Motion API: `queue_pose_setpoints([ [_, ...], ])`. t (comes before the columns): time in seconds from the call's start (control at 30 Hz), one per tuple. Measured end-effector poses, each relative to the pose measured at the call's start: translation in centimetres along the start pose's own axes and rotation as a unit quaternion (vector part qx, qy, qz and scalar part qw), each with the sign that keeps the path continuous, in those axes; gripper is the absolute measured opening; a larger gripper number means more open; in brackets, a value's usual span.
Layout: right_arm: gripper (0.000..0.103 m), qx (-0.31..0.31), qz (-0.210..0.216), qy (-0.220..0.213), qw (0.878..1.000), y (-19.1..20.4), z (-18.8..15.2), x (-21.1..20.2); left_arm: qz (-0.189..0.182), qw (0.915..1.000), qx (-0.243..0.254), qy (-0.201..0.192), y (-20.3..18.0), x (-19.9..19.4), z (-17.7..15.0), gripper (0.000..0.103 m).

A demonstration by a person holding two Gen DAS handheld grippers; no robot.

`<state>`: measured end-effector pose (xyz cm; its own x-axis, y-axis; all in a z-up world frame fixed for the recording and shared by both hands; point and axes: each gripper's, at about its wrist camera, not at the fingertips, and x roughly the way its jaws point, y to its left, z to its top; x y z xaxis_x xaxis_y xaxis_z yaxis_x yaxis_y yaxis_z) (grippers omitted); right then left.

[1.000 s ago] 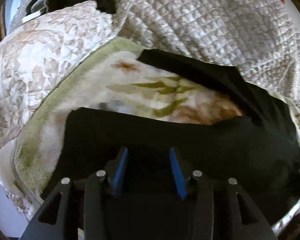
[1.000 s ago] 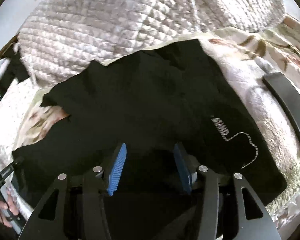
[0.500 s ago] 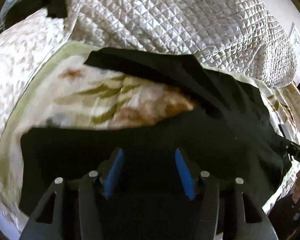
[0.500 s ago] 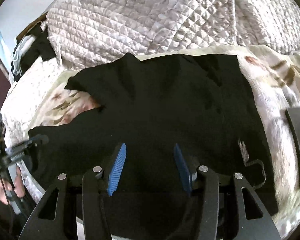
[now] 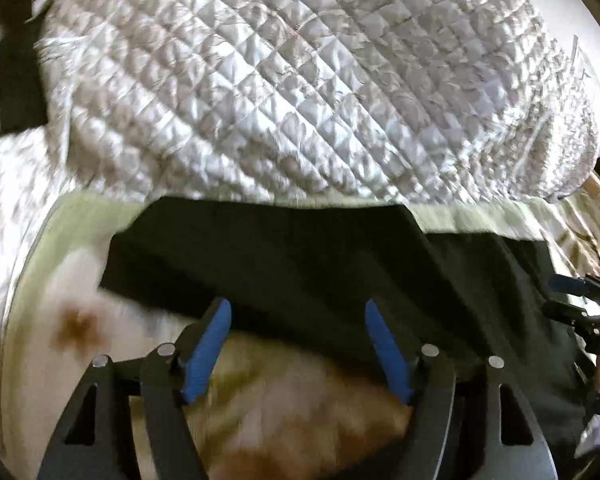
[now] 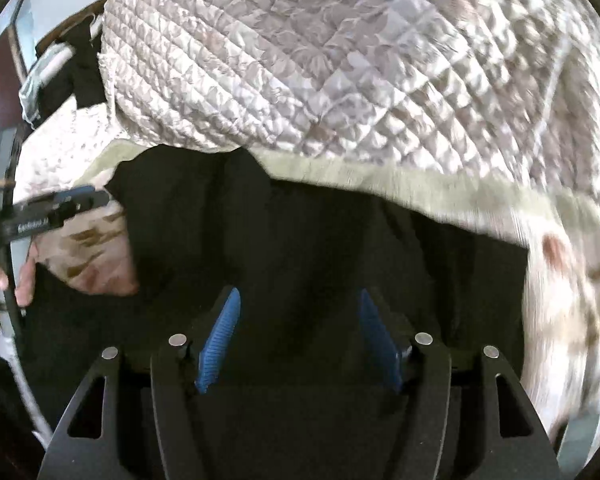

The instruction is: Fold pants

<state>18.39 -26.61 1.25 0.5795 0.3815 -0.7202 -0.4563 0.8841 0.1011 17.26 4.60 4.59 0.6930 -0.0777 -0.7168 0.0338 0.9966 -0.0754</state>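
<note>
Now black pants (image 5: 300,256) lie folded flat; both tools opening, gripping nothing.

White lettering shows on the black body of the left claw (image 6: 56,212) at the left edge of the right wrist view, but it's too blurred to read. In the left wrist view, the right claw (image 5: 580,300) carries small white letters, perhaps "BAS", cut off by the frame edge.

Black pants (image 5: 300,256) lying flat on floral blanket, upper layer folded over, far edge beside quilt.
</note>
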Motion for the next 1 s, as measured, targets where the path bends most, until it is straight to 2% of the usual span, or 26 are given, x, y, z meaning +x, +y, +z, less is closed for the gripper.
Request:
queue_pose_setpoints([
  [0.23,0.063,-0.030,-0.012,0.021,0.999,-3.1,4.7,6.8,0.006,0.9996,0.026,0.009,-0.9,7.3,4.0,0.075],
  [0.3,0.063,-0.031,-0.004,0.031,0.999,-3.7,5.5,8.2,-0.001,0.9991,0.040,0.017,-1.4,9.0,4.8,0.081],
  [0.4,0.063,-0.038,-0.008,0.064,0.997,-4.3,5.7,10.6,0.029,0.9971,0.063,0.032,-1.9,11.7,4.8,0.082],
  [0.43,0.063,-0.044,-0.009,0.071,0.996,-4.3,5.5,11.0,0.032,0.9967,0.062,0.042,-1.8,12.6,4.6,0.083],
  [0.5,0.063,-0.053,-0.011,0.064,0.996,-4.2,5.3,10.9,0.027,0.9976,0.056,0.031,-1.4,12.7,4.3,0.086],
  [0.53,0.062,-0.053,-0.012,0.064,0.997,-4.2,5.3,10.8,0.026,0.9977,0.055,0.031,-1.3,12.7,4.2,0.085],
  [0.57,0.049,-0.054,-0.013,0.061,0.997,-4.0,5.2,10.5,0.020,0.9979,0.054,0.031,-1.4,12.7,4.1,0.075],
  [0.6,0.023,-0.060,-0.018,0.058,0.996,-3.9,5.2,10.3,0.008,0.9977,0.059,0.033,-1.6,12.6,4.0,0.052],
  [0.63,0.012,-0.066,-0.020,0.057,0.996,-3.6,5.3,10.0,-0.010,0.9967,0.073,0.034,-2.2,12.4,3.9,0.035],
  [0.67,0.010,-0.068,-0.022,0.056,0.996,-3.5,5.4,9.8,-0.021,0.9953,0.088,0.035,-3.0,12.2,3.9,0.004],
  [0.73,0.009,-0.074,-0.030,0.051,0.996,-2.9,5.5,9.2,0.011,0.9916,0.124,0.033,-4.7,11.9,3.7,0.003],
  [0.77,0.009,-0.073,-0.031,0.043,0.996,-2.5,5.6,8.3,0.014,0.9919,0.121,0.033,-4.8,11.7,3.8,0.002],
  [0.87,0.009,-0.061,-0.021,0.012,0.998,-1.7,5.8,4.7,-0.002,0.9964,0.083,0.020,-3.7,9.3,4.1,0.002],
  [1.0,0.009,-0.061,-0.003,-0.033,0.998,0.5,4.7,-1.3,-0.012,0.9982,0.054,-0.023,-2.7,2.7,2.9,0.002],
])
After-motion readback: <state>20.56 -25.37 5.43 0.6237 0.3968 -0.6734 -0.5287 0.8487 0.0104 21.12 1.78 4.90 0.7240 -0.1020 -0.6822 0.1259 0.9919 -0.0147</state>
